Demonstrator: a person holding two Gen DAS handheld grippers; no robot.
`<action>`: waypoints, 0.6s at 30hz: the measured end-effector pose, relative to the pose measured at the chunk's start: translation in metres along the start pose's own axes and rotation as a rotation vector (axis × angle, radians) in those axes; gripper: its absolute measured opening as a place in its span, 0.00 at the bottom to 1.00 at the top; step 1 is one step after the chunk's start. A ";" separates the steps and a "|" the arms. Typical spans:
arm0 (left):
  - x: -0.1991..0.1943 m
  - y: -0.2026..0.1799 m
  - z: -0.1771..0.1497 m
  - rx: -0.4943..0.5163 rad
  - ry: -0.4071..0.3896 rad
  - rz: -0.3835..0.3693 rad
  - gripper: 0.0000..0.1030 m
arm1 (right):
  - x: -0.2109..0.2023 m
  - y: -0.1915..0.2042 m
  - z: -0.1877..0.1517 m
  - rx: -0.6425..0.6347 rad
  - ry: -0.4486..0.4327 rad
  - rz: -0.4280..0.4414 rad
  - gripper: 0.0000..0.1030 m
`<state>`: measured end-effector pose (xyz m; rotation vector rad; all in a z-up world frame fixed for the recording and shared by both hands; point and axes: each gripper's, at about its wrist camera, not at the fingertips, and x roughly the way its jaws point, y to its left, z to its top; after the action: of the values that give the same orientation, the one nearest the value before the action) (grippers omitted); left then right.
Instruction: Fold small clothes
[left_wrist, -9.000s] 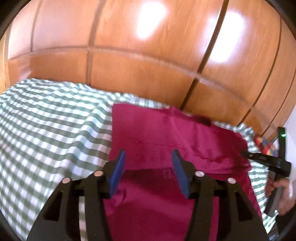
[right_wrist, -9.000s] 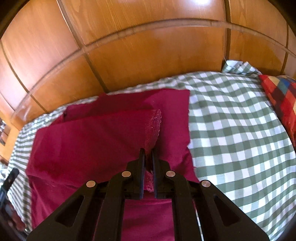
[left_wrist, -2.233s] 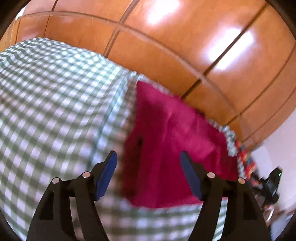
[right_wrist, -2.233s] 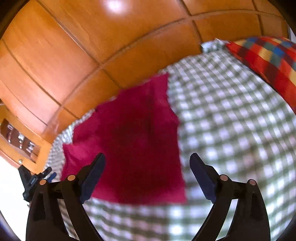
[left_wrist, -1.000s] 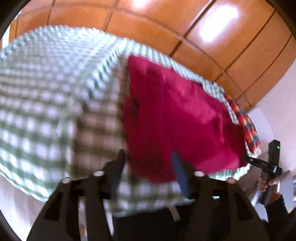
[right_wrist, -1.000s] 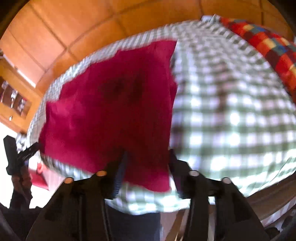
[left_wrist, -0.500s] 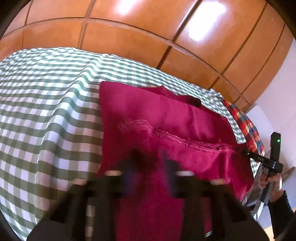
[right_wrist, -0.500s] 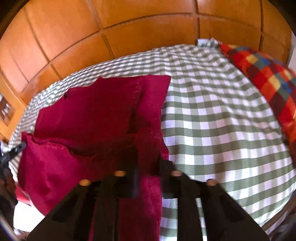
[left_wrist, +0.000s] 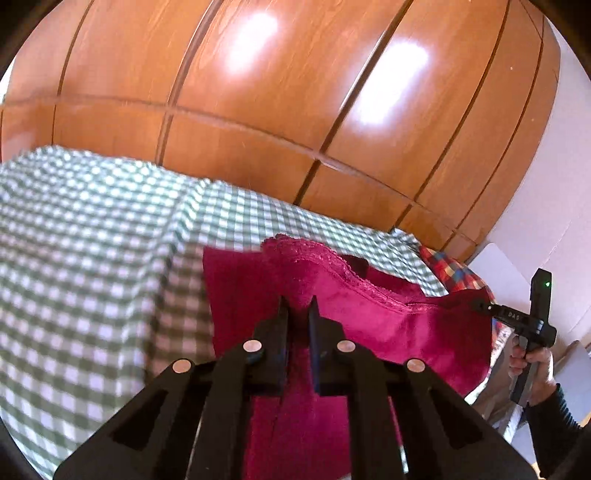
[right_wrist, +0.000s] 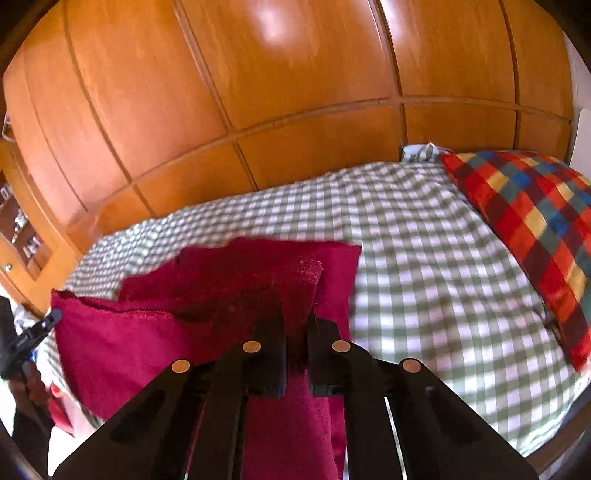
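A dark red garment (left_wrist: 388, 314) with a lace edge lies on a green and white checked bed (left_wrist: 92, 258). My left gripper (left_wrist: 298, 308) is shut on its near left edge and holds that edge lifted. My right gripper (right_wrist: 297, 317) is shut on the near right edge of the red garment (right_wrist: 147, 332), also lifted. The raised edge spans between the two grippers over the flat far part of the garment. The right gripper also shows in the left wrist view (left_wrist: 480, 304), and the left gripper shows at the left edge of the right wrist view (right_wrist: 51, 319).
A wooden panelled wardrobe (right_wrist: 295, 92) stands right behind the bed. A multicoloured checked pillow (right_wrist: 528, 221) lies at the bed's right end. A shelf unit (right_wrist: 18, 229) stands at the far left. Bare checked sheet spreads left of the garment.
Both grippers closed on the near edge of the garment and lifted it. The raised edge has moved toward the wardrobe, over the flat part.
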<state>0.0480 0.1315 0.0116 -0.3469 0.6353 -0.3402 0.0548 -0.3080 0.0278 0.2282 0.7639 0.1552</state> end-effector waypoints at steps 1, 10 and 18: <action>0.006 0.000 0.006 0.010 -0.003 0.021 0.08 | 0.005 -0.001 0.005 0.007 0.001 0.001 0.07; 0.081 0.027 0.054 -0.034 0.032 0.140 0.08 | 0.079 -0.013 0.054 0.071 0.053 -0.062 0.07; 0.159 0.053 0.059 -0.052 0.143 0.280 0.08 | 0.164 -0.026 0.051 0.069 0.181 -0.186 0.07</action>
<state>0.2150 0.1257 -0.0474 -0.2797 0.8235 -0.0806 0.2089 -0.3042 -0.0530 0.2085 0.9668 -0.0277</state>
